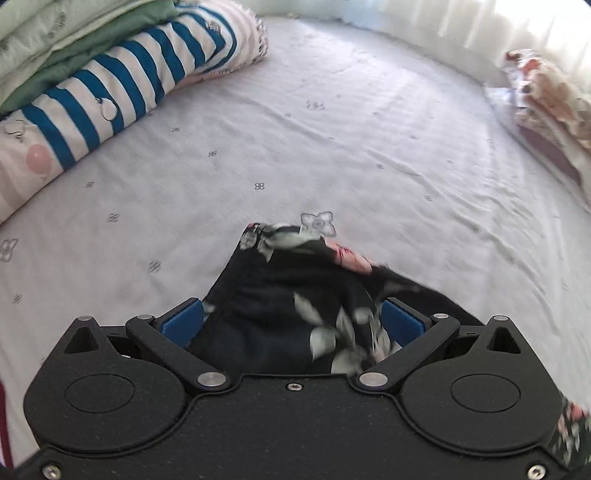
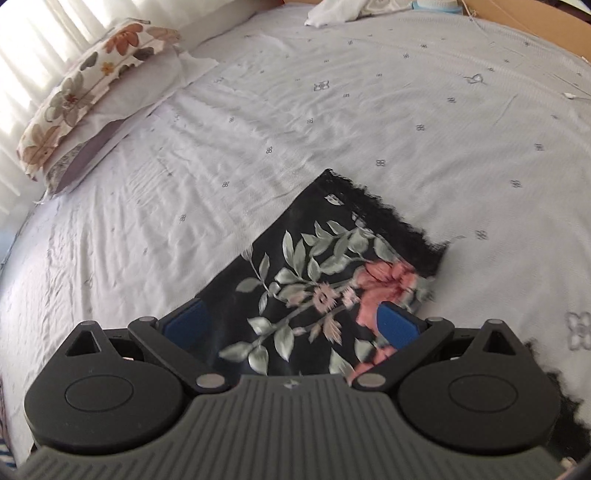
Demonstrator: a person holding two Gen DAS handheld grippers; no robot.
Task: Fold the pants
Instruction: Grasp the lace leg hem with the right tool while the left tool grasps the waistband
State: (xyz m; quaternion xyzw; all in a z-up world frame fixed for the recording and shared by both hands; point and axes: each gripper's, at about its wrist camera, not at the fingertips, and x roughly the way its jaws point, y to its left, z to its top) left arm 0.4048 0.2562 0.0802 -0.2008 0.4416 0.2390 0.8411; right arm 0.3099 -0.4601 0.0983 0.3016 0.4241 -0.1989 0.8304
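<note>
Both wrist cameras are looking forward, low over the bed, sharing the floral pillow and curtains.
</note>
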